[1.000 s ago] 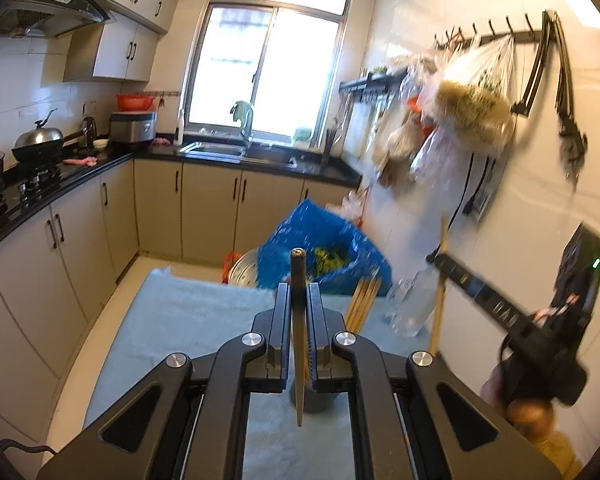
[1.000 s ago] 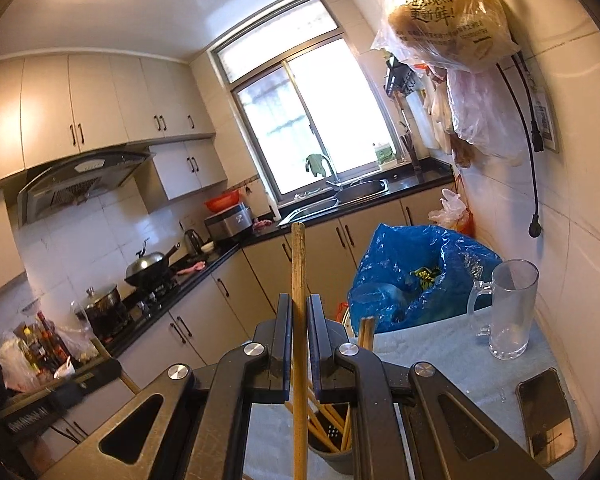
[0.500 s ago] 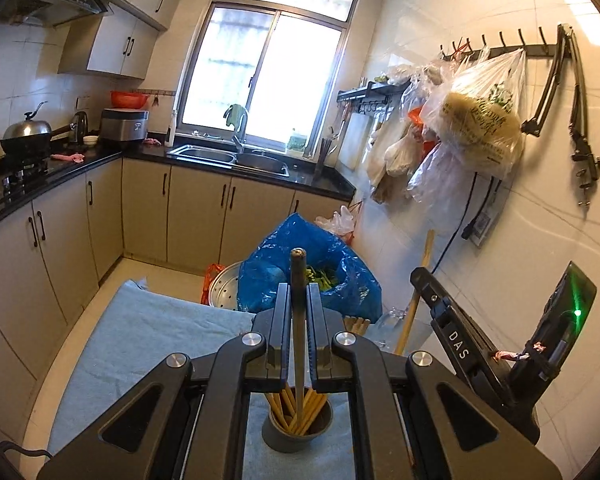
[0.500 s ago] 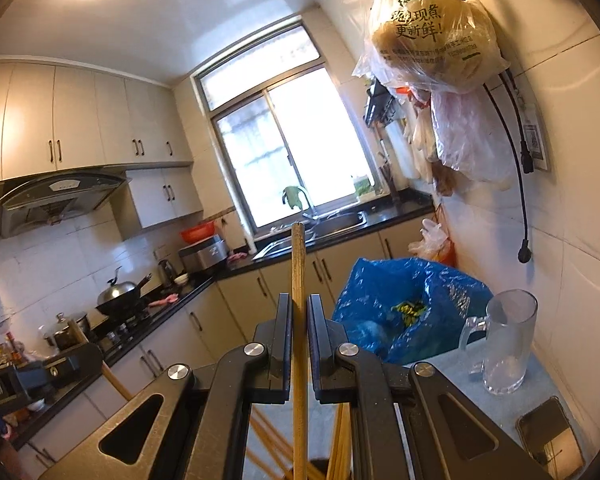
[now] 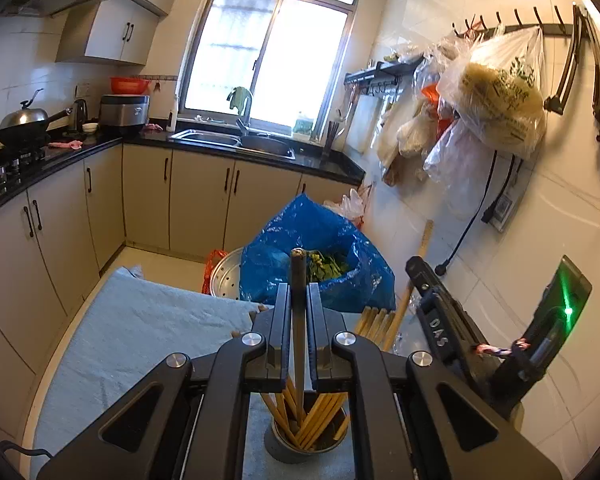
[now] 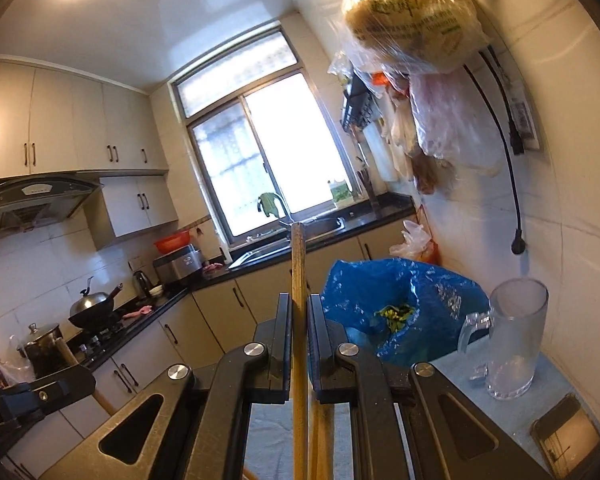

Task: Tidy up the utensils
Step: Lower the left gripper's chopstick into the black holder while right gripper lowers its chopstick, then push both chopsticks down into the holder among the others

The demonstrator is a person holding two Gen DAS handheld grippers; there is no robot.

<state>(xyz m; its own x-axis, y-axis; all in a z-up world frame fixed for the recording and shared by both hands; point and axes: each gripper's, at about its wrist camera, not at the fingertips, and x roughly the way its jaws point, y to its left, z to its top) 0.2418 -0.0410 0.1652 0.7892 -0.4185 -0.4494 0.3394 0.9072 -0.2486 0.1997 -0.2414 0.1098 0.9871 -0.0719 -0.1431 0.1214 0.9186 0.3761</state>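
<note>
My left gripper point(image 5: 299, 296) is shut on a dark-tipped chopstick point(image 5: 299, 320) that stands upright, its lower end down among several wooden chopsticks in a grey metal holder cup point(image 5: 296, 446) on the blue cloth. The right gripper's arm point(image 5: 444, 320) reaches in from the right with a wooden chopstick point(image 5: 414, 276) rising from it. In the right wrist view my right gripper point(image 6: 299, 312) is shut on that long wooden chopstick point(image 6: 299, 280), held upright; more chopsticks point(image 6: 320, 432) show below its jaws. The left gripper point(image 6: 36, 396) shows at the lower left there.
A blue plastic bag point(image 5: 320, 256) with greens stands beyond the table, beside a metal steamer pan point(image 5: 224, 272). A clear glass mug point(image 6: 516, 340) and a phone point(image 6: 566, 432) lie on the cloth by the right wall. Bags point(image 5: 496, 92) hang on wall hooks.
Both grippers have come down and closer over the holder cup. The left chopstick's lower end now sits among the cup's chopsticks. The right gripper has tilted up slightly.
</note>
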